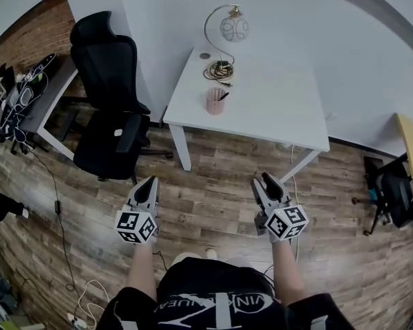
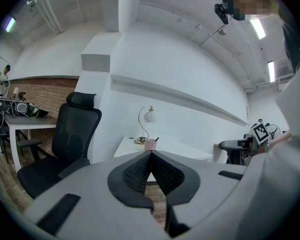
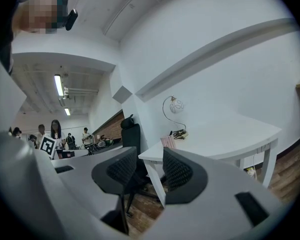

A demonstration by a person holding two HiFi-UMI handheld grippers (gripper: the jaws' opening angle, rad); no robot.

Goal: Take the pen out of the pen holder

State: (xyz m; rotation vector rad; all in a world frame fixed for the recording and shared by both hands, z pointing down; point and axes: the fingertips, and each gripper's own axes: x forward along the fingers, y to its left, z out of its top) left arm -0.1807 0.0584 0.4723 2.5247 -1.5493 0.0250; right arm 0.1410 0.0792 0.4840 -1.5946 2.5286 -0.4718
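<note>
A pink pen holder (image 1: 215, 101) stands near the front left edge of a white table (image 1: 275, 115), with a dark pen (image 1: 223, 95) leaning out of it. The holder also shows small in the left gripper view (image 2: 150, 144) and in the right gripper view (image 3: 168, 142). Both grippers hover over the wooden floor, well short of the table. My left gripper (image 1: 146, 185) has its jaws pressed together with nothing between them (image 2: 150, 156). My right gripper (image 1: 268, 182) stands open and empty, a clear gap between its pads (image 3: 149, 171).
A black office chair (image 1: 110, 108) stands left of the table. A curved lamp with a globe (image 1: 230, 26) and coiled cables (image 1: 219, 69) sit at the table's back. Another desk with clutter (image 1: 20, 95) is far left, a chair base (image 1: 389, 194) at right.
</note>
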